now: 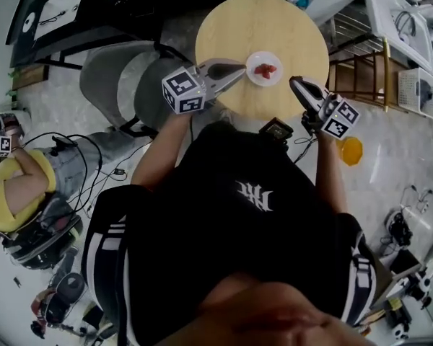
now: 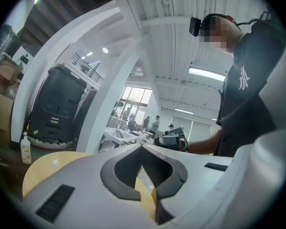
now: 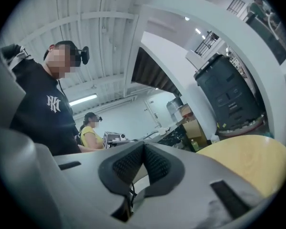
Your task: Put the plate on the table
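Small white plate (image 1: 253,77) holding red pieces (image 1: 265,69) rests on round pale wooden table (image 1: 260,20); left gripper (image 1: 242,68) just beside its rim, right gripper (image 1: 294,82) at the table edge, both pinched together, empty.

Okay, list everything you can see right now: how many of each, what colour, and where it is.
round table: one, light wood, top centre of the head view
plate: one, white, on the table near its front edge
food pieces: red, count unclear, on the plate
chairs: two it seems, grey, left of the table
orange object: one, on the floor at right; too small to name
seated person: one, yellow top, far left
left gripper: one, grey, jaws together and empty, tip just left of the plate
right gripper: one, grey, jaws together and empty, by the table's front right edge
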Action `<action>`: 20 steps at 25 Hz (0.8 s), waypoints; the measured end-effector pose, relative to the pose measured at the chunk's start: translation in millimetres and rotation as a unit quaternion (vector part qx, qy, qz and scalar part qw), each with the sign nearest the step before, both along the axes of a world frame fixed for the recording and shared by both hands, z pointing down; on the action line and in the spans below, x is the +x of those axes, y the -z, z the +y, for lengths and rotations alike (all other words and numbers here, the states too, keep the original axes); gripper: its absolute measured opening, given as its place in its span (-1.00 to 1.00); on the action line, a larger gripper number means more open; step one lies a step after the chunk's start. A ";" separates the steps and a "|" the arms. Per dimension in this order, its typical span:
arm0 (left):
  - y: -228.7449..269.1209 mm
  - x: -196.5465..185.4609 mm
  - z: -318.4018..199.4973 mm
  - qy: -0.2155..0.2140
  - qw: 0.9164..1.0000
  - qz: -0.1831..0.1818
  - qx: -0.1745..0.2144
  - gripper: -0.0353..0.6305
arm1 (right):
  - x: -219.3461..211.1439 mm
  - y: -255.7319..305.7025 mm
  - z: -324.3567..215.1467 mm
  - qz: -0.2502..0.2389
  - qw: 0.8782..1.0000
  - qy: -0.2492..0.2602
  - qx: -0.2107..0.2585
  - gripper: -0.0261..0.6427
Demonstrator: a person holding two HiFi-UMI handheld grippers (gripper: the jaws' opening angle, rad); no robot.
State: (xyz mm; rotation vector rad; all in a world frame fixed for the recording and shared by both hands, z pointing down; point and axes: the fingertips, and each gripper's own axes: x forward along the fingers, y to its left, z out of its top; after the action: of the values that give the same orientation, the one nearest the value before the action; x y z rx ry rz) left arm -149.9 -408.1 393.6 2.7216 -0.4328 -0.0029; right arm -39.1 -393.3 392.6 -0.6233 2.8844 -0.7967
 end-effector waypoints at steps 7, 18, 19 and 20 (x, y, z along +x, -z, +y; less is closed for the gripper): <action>32.6 35.0 68.8 -0.026 0.999 -0.020 0.019 -0.89 | 28.5 25.7 52.4 -0.032 0.999 0.009 0.017 -0.92; 27.8 91.4 160.4 -0.045 0.998 -0.051 0.011 -0.89 | 38.8 21.1 137.0 -0.063 0.996 0.063 0.008 -0.92; 26.6 94.3 166.9 -0.046 0.998 -0.052 0.009 -0.89 | 38.1 17.8 145.2 -0.062 0.996 0.068 0.006 -0.92; 24.6 96.4 173.4 -0.048 0.997 -0.055 0.006 -0.89 | 36.9 14.5 153.7 -0.061 0.996 0.071 0.004 -0.93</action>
State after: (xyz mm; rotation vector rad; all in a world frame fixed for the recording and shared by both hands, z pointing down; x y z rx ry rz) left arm -53.5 -234.7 369.0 2.7607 -0.3326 0.1718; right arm -2.2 -239.6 378.1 -0.3562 2.8420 -0.8105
